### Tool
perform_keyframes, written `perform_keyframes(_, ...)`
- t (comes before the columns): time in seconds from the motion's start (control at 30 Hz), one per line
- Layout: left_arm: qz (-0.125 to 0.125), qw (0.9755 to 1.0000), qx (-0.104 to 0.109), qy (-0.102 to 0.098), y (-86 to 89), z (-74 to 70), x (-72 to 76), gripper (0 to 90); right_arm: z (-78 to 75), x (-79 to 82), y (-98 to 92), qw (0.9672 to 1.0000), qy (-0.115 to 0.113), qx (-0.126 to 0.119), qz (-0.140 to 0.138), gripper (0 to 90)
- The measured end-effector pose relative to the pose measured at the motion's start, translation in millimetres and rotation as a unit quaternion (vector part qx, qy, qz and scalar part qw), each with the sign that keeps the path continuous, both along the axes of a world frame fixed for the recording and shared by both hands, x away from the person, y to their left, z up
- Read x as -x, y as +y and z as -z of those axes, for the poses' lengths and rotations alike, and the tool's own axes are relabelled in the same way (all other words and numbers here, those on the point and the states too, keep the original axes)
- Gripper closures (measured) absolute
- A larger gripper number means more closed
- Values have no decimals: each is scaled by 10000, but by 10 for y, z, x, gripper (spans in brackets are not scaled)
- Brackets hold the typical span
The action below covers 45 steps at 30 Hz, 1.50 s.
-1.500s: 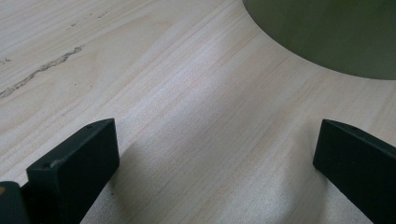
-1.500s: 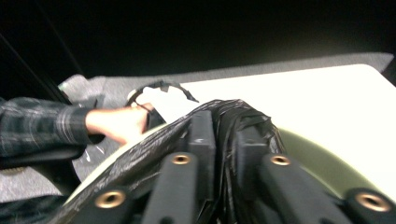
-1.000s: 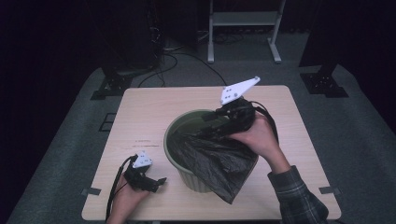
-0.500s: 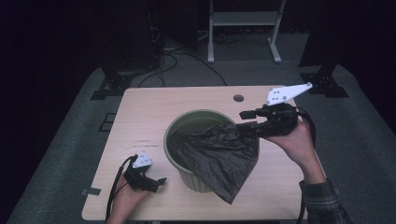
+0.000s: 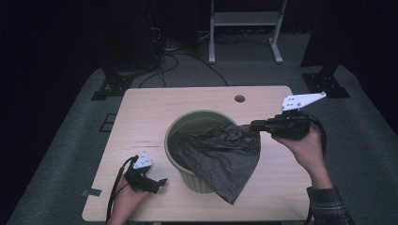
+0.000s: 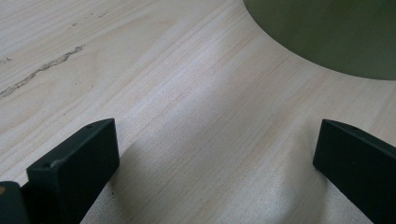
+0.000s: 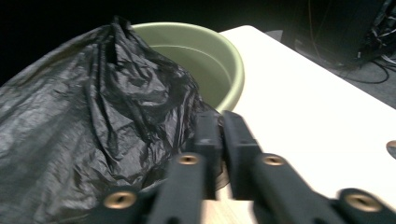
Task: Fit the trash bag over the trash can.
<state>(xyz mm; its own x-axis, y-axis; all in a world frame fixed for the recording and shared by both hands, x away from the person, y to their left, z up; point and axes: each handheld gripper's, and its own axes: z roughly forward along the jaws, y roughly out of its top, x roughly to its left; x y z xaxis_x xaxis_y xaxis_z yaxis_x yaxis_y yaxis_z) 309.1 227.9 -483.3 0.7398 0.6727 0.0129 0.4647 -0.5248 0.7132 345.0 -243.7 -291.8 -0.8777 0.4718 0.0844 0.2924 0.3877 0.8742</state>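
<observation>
Overhead, in the high view, a pale wooden table (image 5: 155, 117) carries a green plastic bin (image 5: 197, 123) near its middle, and a black rubbish bag (image 5: 220, 157) lies draped across the bin's mouth and down over its near right side, the lowest corner hanging close to the tabletop. The right gripper (image 5: 256, 125) sits just off the bin's right rim, level with it, its jaws having just been closing, and they now pinch the bag's upper right corner, which is drawn out taut toward the hand. The grey three-cornered plate (image 5: 302, 100) stands above that gripper. The left gripper (image 5: 159, 183) rests low on the table at the near left, just beside the bin's base and apart from the bag. A small round hole (image 5: 240, 98) marks the far side of the table.

Next, the left gripper view looks along the tabletop: its two black jaws stand spread wide with only bare wood grain between them, and the curved green wall of the bin (image 6: 327, 37) rises at the upper right, near but not touched.

Lastly, the right gripper view shows its jaws pressed together, with the crumpled black bag (image 7: 93, 116) bunched up against them on the left. Behind it, the bin's open rim (image 7: 236, 60) shows, with the pale table (image 7: 317, 102) to the right.
</observation>
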Motion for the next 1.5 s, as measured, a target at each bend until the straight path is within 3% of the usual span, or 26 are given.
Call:
perform_keyframes(0.27,42,10000,15,8,9,-2,4,0,12,-308,68,9994,-131,-57,325,896)
perform_keyframes(0.47,114,9999,42,31,25,-66,26,0,-22,-521,175,9994,-62,1,329,883)
perform_keyframes(0.77,238,9996,142,-48,77,-286,96,0,-19,-527,172,9991,35,-58,414,413)
perform_keyframes(0.83,254,9995,184,-70,91,-321,105,0,-31,-516,155,9990,15,-93,434,368)
perform_keyframes(0.87,313,9992,237,-108,118,-400,128,0,-56,-500,115,9983,26,-200,542,244)
perform_keyframes(0.93,374,9988,290,-121,139,-469,150,0,-66,-495,77,9980,55,-290,552,196)
perform_keyframes(1.1,591,9973,397,-179,160,-647,211,0,-70,-488,21,9979,37,-319,568,157)
perform_keyframes(1.13,714,9961,474,-229,167,-765,240,0,-71,-490,20,9978,20,-326,569,145)
perform_keyframes(1.33,950,9933,592,-302,163,-1012,286,0,-76,-500,24,9974,-30,-351,626,126)
perform_keyframes(1.4,1135,9908,653,-344,139,-1179,287,0,-68,-510,27,9974,0,-344,627,125)
perform_keyframes(1.43,1135,9908,653,-344,139,-1179,287,0,-64,-516,31,9975,18,-324,621,126)
perform_keyframes(1.5,1256,9890,666,-399,95,-1323,280,0,-63,-517,33,9976,22,-320,622,126)
